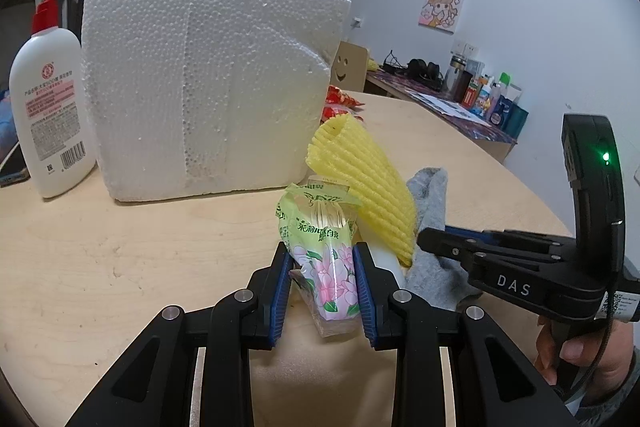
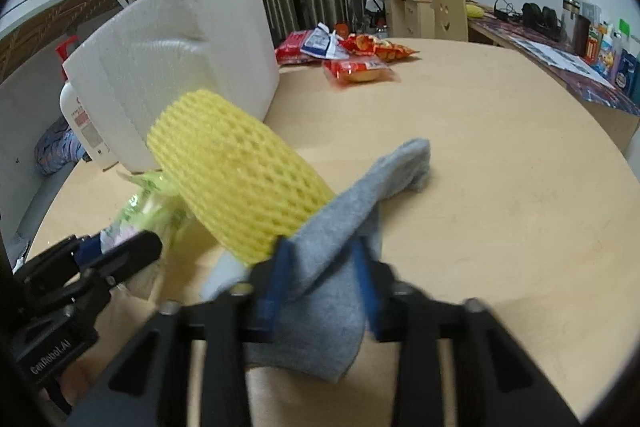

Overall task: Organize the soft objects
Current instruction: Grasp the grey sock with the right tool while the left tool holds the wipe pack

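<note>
Soft things lie bunched together near the front edge of the round wooden table [image 2: 500,155]: a tissue pack [image 1: 324,247], a yellow foam net [image 1: 368,183] and a grey sock [image 2: 340,259]. The tissue pack is a crinkled clear wrapper printed with pale green at the top and pink flowers lower down. The left gripper [image 1: 323,281] is closed on the flowered part, its blue pads [image 1: 282,287] pressed against both sides so the wrapper puckers between them. The foam net is a ribbed, open-mesh sleeve, bright yellow, curled into a tube and tilted, leaning over the tissue pack on one side and touching the sock on the other. The sock is plain grey knit, limp and creased; one end trails out flat on the table, the other is pinched in the right gripper [image 2: 326,287], whose fingers are drawn in tight on the cloth. A small white thing shows under the net, too hidden to identify. Behind the pile stands a large white foam block [image 1: 208,83], with a white pump bottle [image 1: 48,99] with a red top just beside it. Red snack bags [image 2: 356,55] lie well apart on the far side of the table.
</note>
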`<state>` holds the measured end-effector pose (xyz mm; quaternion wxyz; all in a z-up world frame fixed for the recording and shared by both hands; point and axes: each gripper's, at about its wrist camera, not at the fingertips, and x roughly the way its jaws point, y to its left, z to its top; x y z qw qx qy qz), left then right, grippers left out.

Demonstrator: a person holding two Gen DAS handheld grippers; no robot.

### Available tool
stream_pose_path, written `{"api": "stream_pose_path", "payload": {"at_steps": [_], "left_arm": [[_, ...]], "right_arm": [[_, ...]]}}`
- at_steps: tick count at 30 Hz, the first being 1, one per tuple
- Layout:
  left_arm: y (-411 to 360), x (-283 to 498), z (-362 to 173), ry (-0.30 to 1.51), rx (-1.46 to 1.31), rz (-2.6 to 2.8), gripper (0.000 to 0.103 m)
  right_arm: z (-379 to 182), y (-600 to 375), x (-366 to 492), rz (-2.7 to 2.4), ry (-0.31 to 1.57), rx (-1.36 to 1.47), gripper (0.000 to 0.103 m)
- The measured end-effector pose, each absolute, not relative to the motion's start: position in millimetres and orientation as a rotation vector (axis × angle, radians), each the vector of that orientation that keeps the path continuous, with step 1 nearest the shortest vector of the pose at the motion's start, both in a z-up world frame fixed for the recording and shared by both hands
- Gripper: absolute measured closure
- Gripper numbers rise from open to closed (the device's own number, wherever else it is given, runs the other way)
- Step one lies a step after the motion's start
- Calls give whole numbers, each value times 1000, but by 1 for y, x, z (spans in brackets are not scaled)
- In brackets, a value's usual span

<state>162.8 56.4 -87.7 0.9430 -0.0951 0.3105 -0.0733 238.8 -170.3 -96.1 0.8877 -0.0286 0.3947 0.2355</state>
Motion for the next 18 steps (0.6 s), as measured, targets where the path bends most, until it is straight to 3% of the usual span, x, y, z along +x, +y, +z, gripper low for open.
{"api": "stream_pose_path", "payload": {"at_steps": [3, 18], "left_arm": [[57, 162, -86, 632, -196, -149, 71], [54, 159, -83, 619, -197, -129, 71]], "right_arm": [[-99, -175, 237, 496, 827, -50, 86], [-91, -233, 234, 326, 763, -58, 86]]}}
